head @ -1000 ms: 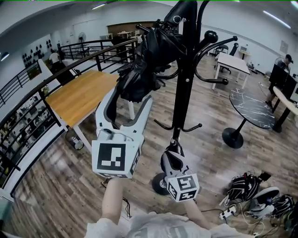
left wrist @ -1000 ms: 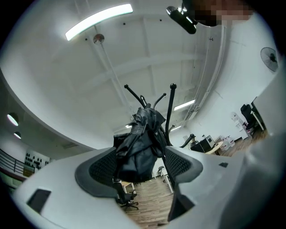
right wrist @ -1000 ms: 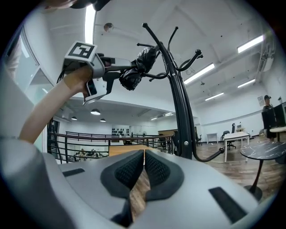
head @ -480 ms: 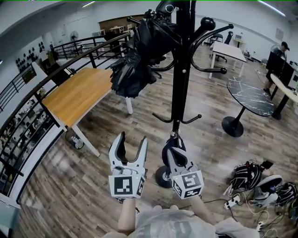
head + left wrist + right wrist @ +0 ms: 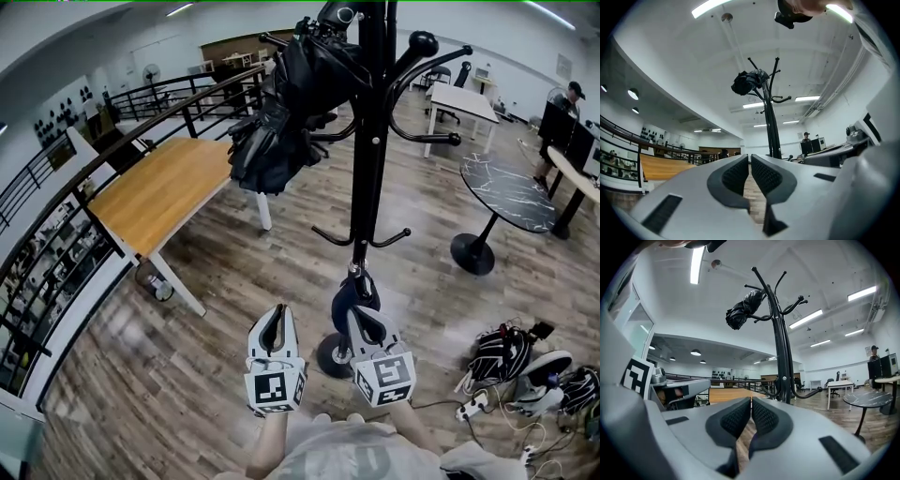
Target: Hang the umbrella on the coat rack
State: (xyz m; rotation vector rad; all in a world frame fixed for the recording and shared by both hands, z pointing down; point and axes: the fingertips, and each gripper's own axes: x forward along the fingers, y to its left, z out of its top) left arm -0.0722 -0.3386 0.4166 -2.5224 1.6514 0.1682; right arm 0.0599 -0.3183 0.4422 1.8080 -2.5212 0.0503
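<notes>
The black folded umbrella [image 5: 281, 112] hangs from an upper hook of the black coat rack [image 5: 368, 169], with no gripper touching it. It also shows high up in the left gripper view, as the umbrella [image 5: 747, 83] on the rack [image 5: 769, 126], and in the right gripper view, as the umbrella [image 5: 743, 309] on the rack [image 5: 783, 357]. My left gripper [image 5: 275, 314] is low, close to my body, its jaws closing to shut with nothing between them [image 5: 750, 157]. My right gripper [image 5: 361, 314] sits beside it near the rack's pole, shut and empty [image 5: 751, 399].
The rack's round base [image 5: 330, 358] stands on the wooden floor just ahead of the grippers. A wooden table [image 5: 159, 192] and a black railing [image 5: 112, 150] are to the left. A round dark table [image 5: 511, 202] and bags with cables [image 5: 516, 380] lie to the right.
My left gripper came down from the umbrella to beside the right gripper, and its jaws went from wide open to shut. The umbrella stays hanging on the rack.
</notes>
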